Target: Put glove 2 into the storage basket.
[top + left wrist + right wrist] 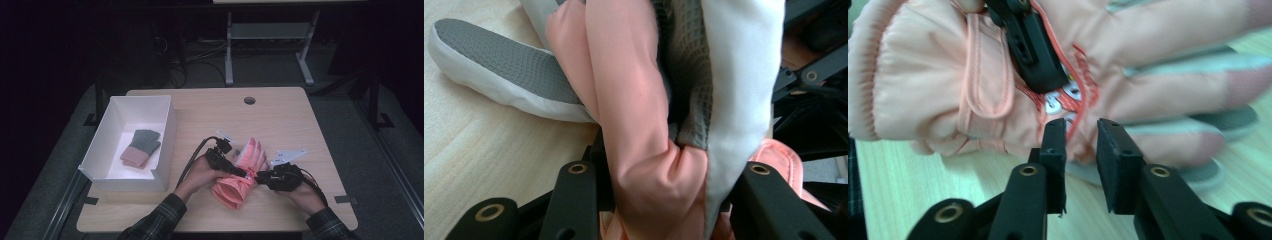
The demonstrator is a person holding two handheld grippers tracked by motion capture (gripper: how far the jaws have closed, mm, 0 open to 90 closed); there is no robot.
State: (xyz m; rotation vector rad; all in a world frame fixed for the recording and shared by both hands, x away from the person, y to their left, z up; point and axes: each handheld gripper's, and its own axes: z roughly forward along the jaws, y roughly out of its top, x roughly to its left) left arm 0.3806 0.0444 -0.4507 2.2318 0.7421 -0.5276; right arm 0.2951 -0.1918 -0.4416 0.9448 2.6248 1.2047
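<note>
The pink glove [243, 170] lies near the middle of the table [295, 120], right of the white box [165, 125] that already holds a grey glove [141, 148]. The left gripper [244, 173] is clamped on a bunched fold of it. The right gripper [1081, 131] stands narrowly parted at the glove's edge, gripping nothing. A secure lift probably needs the right jaws pushed deeper before closing, so both grips share the weight.

The left hand-held gripper [659, 175] clamps a bunched pink glove [634, 100] above the table [469, 145].
</note>
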